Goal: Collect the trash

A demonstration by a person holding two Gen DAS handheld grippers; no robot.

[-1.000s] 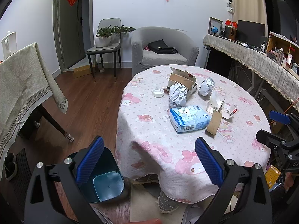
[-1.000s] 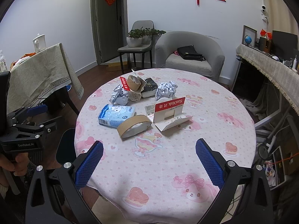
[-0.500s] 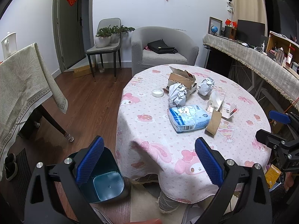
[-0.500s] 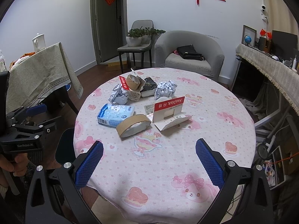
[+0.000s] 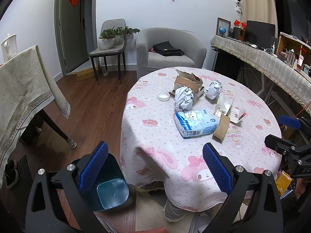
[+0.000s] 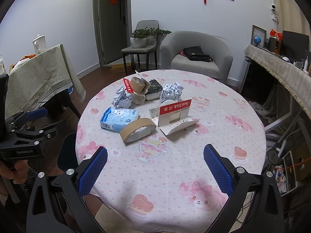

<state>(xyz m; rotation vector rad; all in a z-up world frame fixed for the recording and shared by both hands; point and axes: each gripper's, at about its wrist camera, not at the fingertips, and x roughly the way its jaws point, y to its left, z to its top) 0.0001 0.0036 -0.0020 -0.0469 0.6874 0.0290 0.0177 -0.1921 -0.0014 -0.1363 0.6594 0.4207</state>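
Trash lies on a round table with a pink cartoon cloth (image 6: 194, 155): a blue tissue pack (image 6: 119, 117) (image 5: 196, 123), a flattened cardboard tape ring (image 6: 138, 130), a red-and-white SanDisk card package (image 6: 175, 114), two crumpled paper balls (image 6: 122, 100) (image 6: 171, 93), a torn cardboard box (image 6: 139, 89) and a small white lid (image 5: 163, 96). An open teal bin (image 5: 108, 186) stands on the floor left of the table. My left gripper (image 5: 155, 167) is open and empty, held over the bin and table edge. My right gripper (image 6: 155, 170) is open and empty at the table's near edge.
A grey armchair (image 6: 196, 58) with a black bag and a chair with potted plants (image 6: 143, 44) stand behind the table. A cloth-covered table (image 5: 21, 89) is at the left. A long counter (image 5: 272, 66) with a monitor runs along the right. Wood floor lies between.
The right gripper's view has shifted very slightly; the table sits a touch further left. The left gripper has not visibly moved. Both stay open.
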